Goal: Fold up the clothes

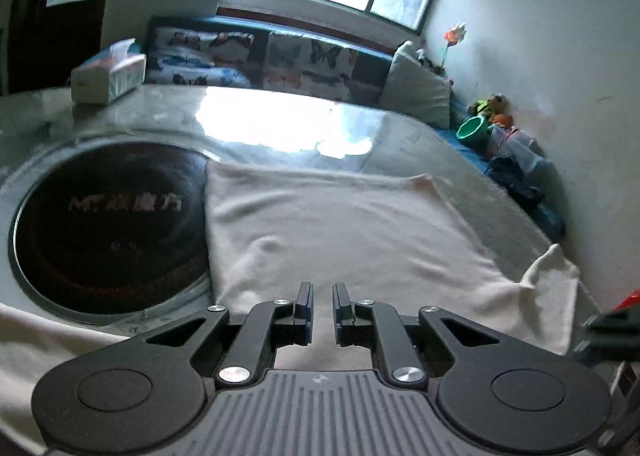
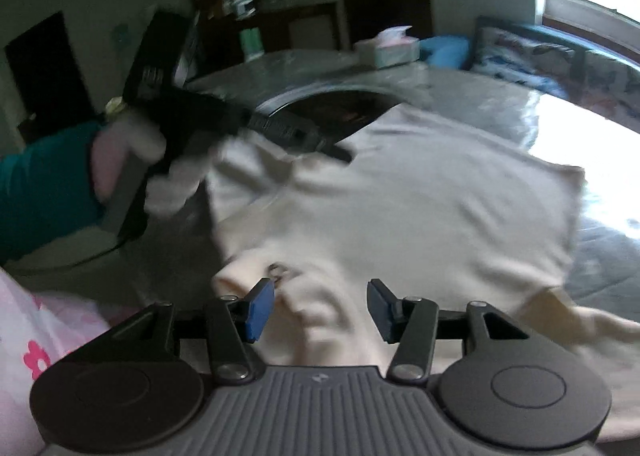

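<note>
Cloth, a soft, limp cream garment (image 1: 344,224) spread on the table (image 1: 420,136), looks best pinched at its five-o'clock corner; left gripper (image 1: 322,306) narrow and empty, right gripper (image 2: 320,306) wide, holding nothing.

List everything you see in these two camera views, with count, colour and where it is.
garment: one, cream white, spread flat on the table, its left edge over the round inset
table: one, grey, glossy top
round inset: one, dark with a metal rim, set in the table at left
tissue box: one, white and teal, far left corner of the table
butterfly cushions: two, white with prints, on the sofa under the window
plain pillow: one, grey-white, right of the cushions
bowl: one, green, by the right wall
left gripper: black, narrow gap, empty
right gripper: black, blue pads, open above the garment
</note>
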`<state>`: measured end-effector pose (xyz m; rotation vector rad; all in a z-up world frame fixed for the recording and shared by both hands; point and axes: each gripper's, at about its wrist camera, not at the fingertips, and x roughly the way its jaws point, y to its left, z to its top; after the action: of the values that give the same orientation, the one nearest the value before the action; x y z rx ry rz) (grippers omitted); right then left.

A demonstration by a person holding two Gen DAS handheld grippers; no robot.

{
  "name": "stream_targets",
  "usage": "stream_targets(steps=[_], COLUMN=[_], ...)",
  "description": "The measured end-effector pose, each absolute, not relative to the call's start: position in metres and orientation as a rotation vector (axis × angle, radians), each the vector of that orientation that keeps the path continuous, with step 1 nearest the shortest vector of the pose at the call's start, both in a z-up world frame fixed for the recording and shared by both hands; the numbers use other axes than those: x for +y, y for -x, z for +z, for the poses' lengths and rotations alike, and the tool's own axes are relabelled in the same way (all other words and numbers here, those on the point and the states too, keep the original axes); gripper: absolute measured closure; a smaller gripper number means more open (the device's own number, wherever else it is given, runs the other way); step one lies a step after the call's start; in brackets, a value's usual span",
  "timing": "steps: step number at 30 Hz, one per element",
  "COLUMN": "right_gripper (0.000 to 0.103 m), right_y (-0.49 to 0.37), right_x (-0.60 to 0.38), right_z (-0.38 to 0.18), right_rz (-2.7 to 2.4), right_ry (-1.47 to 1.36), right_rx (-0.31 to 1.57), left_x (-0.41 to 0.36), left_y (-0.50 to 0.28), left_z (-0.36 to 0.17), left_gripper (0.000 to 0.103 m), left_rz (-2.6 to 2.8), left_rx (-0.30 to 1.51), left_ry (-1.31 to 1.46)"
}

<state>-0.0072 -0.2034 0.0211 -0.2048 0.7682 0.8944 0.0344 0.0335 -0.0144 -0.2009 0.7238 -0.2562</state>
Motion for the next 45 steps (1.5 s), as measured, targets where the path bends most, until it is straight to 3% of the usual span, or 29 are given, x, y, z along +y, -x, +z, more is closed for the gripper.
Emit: stream_targets(steps=[20,26,28,40,45], right_gripper=[0.05,0.05,0.05,0.05,0.044], right_y=[-0.036,-0.037,-0.037,-0.06,-0.059], right_x=[-0.282,-0.308,-0.316,-0.365,-0.369], right_z=[0.006,0.0,-0.002,-0.011,-0.017], right_rz=[0.52,0.396,0.368,0.153,0.134], right_ry=[0.097,0.068,0.061,0.014,0.009], right_rx=[0.76,0.778,0.78,0.772,0.776], left_x=[0.041,0.025,0.019,-0.005,-0.011], left_y=[-0.022,-0.01,-0.006,0.004,0.006], left_z=[-0.014,-0.006,-0.004,-0.006,-0.007], left_gripper=[0.091,0.084,0.076,0.066,0.059], left_rz=[-0.241,-0.312,-0.334,-0.413,-0.426], left_rx=[0.753,0.743,0.742,0.758,0.762], left_ry=[0.171,0.137,0.125,0.079,0.071])
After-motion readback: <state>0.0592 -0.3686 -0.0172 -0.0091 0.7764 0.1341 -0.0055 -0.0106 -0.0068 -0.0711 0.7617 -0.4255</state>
